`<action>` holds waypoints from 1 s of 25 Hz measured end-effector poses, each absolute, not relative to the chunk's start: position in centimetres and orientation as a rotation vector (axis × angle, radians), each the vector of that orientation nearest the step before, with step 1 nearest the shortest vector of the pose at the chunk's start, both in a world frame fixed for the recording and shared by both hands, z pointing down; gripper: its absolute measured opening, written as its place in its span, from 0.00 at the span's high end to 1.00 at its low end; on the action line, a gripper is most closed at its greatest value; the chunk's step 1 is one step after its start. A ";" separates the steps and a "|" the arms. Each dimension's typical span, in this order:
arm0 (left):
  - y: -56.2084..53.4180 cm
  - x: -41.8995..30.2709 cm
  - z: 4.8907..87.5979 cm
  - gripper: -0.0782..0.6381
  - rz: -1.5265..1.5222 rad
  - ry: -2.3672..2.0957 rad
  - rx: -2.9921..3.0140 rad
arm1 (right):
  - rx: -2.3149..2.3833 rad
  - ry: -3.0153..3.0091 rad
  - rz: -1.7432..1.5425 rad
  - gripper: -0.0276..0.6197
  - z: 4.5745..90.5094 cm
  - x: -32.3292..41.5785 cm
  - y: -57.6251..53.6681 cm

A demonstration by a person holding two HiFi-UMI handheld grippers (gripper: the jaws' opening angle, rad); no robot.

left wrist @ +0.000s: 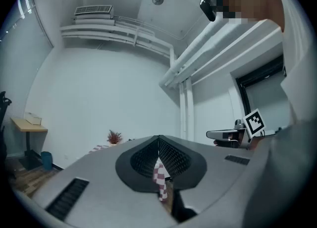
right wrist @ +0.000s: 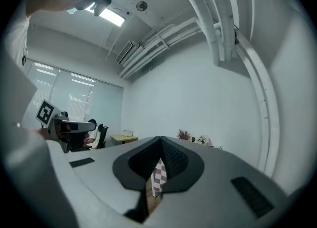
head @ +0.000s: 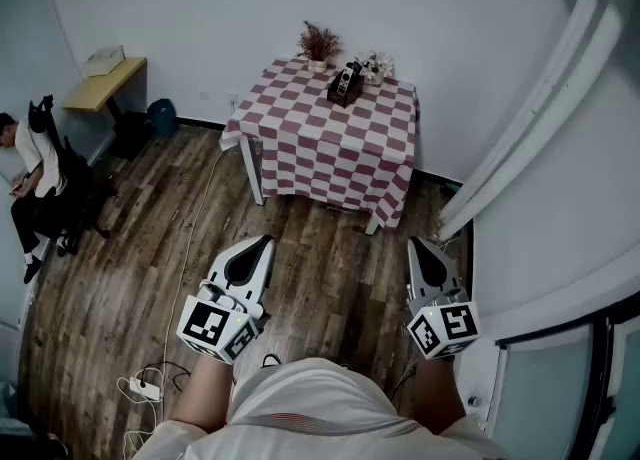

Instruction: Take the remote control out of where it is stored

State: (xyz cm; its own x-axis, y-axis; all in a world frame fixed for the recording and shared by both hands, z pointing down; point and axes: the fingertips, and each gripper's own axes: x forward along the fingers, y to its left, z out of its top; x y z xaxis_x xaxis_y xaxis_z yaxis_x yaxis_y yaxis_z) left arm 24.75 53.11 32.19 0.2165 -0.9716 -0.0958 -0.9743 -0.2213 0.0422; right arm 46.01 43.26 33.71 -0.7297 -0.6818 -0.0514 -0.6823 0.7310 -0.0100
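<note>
A small table with a red-and-white checked cloth (head: 330, 138) stands against the far wall. On it a dark holder (head: 345, 86) carries a remote control (head: 350, 75). Both grippers hang near my body, well short of the table. My left gripper (head: 252, 248) is shut, its jaws together and empty. My right gripper (head: 425, 251) is shut too, with nothing in it. In the left gripper view the tips (left wrist: 159, 140) meet, with a sliver of checked cloth showing through below. In the right gripper view the tips (right wrist: 161, 142) likewise meet.
A dried plant in a pot (head: 318, 46) and a small white flower bunch (head: 378, 68) sit on the table by the holder. A person sits on a chair (head: 40, 178) at left near a wooden desk (head: 104, 83). A white cable and power strip (head: 148, 386) lie on the wood floor.
</note>
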 end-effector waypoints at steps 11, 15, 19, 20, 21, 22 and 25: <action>53.6 24.4 32.4 0.88 0.127 1.918 -2.445 | -1.149 2.881 -0.025 0.94 33.9 45.0 43.8; 54.1 24.7 32.0 0.88 0.143 1.886 -2.473 | -1.121 2.866 -0.079 0.94 34.0 44.8 44.1; 54.6 24.1 32.0 0.88 0.157 1.877 -2.481 | -1.120 2.867 -0.095 0.94 34.1 44.1 44.6; 54.7 23.8 32.0 0.88 0.160 1.884 -2.482 | -1.117 2.871 -0.099 0.94 34.2 43.9 44.8; 54.8 23.6 32.1 0.88 0.162 1.889 -2.484 | -1.113 2.877 -0.102 0.94 34.4 43.7 44.9; 54.9 23.4 32.1 0.88 0.163 1.891 -2.486 | -1.109 2.882 -0.106 0.94 34.6 43.4 45.1; 55.5 22.1 32.1 0.88 0.175 1.886 -2.486 | -1.088 2.896 -0.130 0.94 34.9 42.0 45.7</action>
State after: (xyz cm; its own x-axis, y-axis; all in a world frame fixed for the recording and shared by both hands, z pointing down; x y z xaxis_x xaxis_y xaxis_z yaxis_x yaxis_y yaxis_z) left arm 22.12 55.49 32.10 0.2655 -0.9591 -0.0986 -0.9608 -0.2716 0.0552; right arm 42.00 45.66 34.95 -0.7522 -0.6588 -0.0124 -0.6550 0.7497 -0.0943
